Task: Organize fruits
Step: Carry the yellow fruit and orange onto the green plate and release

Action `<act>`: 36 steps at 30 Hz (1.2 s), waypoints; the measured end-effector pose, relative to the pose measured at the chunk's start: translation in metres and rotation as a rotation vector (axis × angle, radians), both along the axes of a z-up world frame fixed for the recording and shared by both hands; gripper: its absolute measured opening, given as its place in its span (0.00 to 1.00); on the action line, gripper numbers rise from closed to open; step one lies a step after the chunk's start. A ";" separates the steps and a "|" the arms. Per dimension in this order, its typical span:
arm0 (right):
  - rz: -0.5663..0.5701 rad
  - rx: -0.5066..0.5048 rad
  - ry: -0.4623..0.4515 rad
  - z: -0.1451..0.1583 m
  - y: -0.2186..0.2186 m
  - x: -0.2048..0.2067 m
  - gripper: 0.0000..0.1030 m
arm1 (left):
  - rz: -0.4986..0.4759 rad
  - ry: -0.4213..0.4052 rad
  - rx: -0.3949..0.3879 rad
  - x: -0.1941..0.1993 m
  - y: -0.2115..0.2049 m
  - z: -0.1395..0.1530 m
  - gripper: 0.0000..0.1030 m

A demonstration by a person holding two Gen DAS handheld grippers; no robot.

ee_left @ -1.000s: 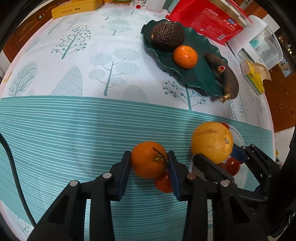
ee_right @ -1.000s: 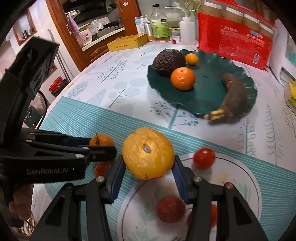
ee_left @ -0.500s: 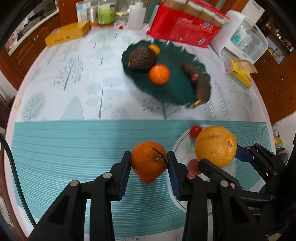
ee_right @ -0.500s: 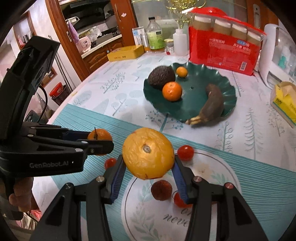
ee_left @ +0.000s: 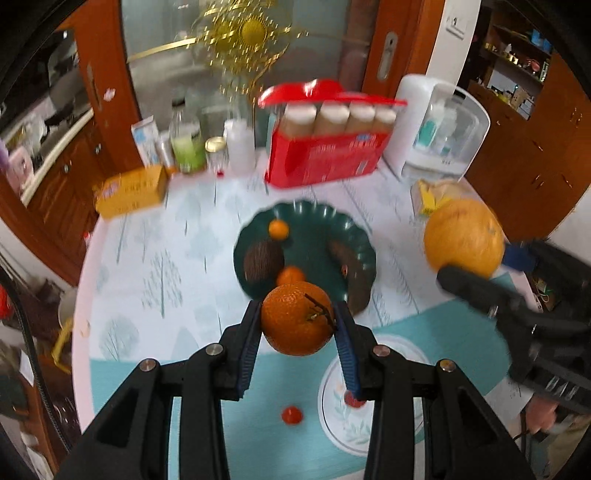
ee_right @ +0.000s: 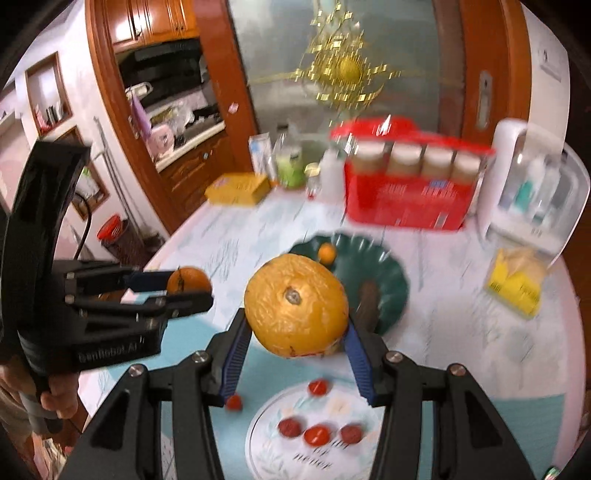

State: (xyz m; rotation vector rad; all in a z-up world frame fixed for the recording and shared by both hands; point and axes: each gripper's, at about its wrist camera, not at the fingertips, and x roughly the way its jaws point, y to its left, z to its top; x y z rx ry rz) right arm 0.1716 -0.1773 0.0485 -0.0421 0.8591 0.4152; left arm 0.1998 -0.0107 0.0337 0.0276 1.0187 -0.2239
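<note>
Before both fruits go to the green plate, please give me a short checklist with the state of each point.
1. Left gripper clamps the small orange tangerine: ok.
2. Right gripper clamps the large yellow-orange citrus fruit: ok.
3. Both fruits lifted clear of the table: ok.
4. Free space on the dark green scalloped plate: ok, the middle is bare.
5. Exact height above the plate: cannot tell, the pictures are blurred.

A round tabletop (ee_left: 155, 266) covered in a pale tree-print cloth stands in a wood-trimmed dining room. Behind it, a frosted glass door (ee_right: 280, 74) in a reddish-brown frame carries a gold ornament (ee_right: 347, 70). At left, an arched opening shows a kitchen counter (ee_right: 192, 136) and wooden cabinets (ee_right: 147, 22). Dark wooden shelving (ee_left: 517, 48) lines the right wall.
</note>
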 end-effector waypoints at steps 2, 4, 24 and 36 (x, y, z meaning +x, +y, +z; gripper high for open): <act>-0.013 -0.016 -0.027 0.016 -0.004 0.016 0.49 | -0.001 -0.023 0.020 0.014 -0.003 0.013 0.36; -0.030 -0.032 -0.042 0.028 -0.008 0.033 0.49 | -0.005 -0.046 0.039 0.029 -0.007 0.023 0.36; -0.160 -0.038 0.213 -0.124 -0.016 0.179 0.49 | -0.154 0.078 0.102 0.164 -0.055 -0.122 0.36; -0.150 0.002 0.340 -0.209 -0.012 0.208 0.49 | -0.250 0.159 0.126 0.179 -0.071 -0.203 0.37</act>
